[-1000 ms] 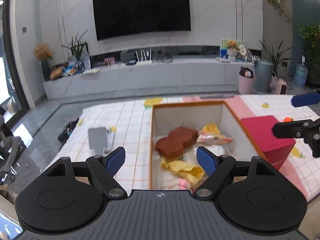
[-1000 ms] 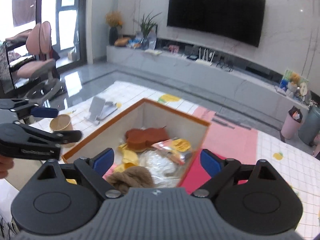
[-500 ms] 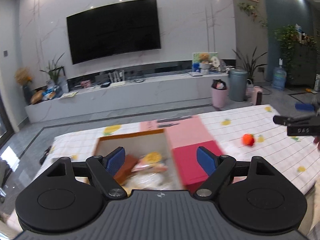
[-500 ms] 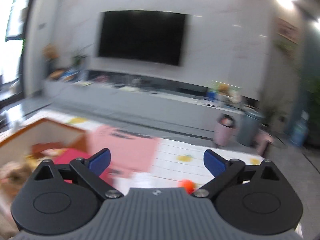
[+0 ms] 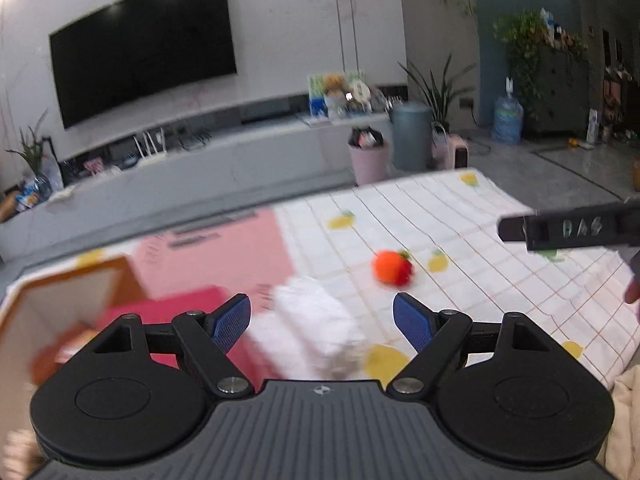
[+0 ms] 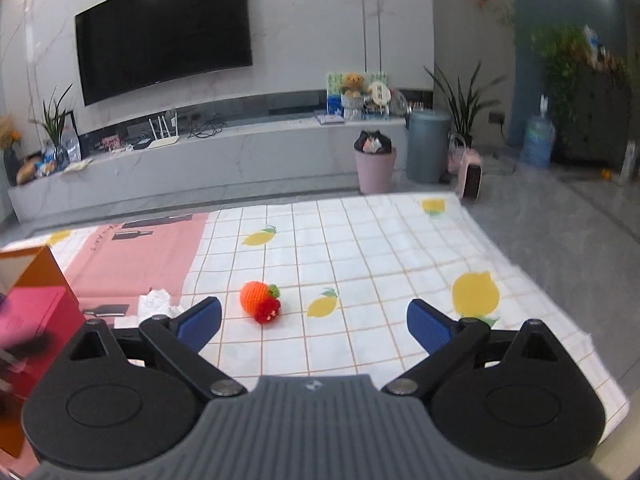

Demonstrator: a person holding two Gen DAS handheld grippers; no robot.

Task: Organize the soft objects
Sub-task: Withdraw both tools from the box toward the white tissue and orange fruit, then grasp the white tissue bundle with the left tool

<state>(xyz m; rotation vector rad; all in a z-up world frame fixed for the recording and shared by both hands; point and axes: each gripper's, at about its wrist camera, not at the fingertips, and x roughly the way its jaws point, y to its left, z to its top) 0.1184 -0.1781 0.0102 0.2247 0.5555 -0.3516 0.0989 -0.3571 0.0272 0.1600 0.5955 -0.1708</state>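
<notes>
I'm swinging both grippers away from box [image 5: 68,296] toward crocheted strawberry [image 6: 260,302] mid-cloth — left gripper [image 5: 322,322] and right gripper [image 6: 314,326] gaping wide, holding nothing; next pickup starting.

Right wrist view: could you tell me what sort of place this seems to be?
Most likely a home living room: a wall-mounted television, a long low media console beneath it, and potted plants beside a bin.

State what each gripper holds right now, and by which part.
Nothing. The left gripper and right gripper are both open and empty; the orange knitted toy lies untouched on the cloth.
</notes>
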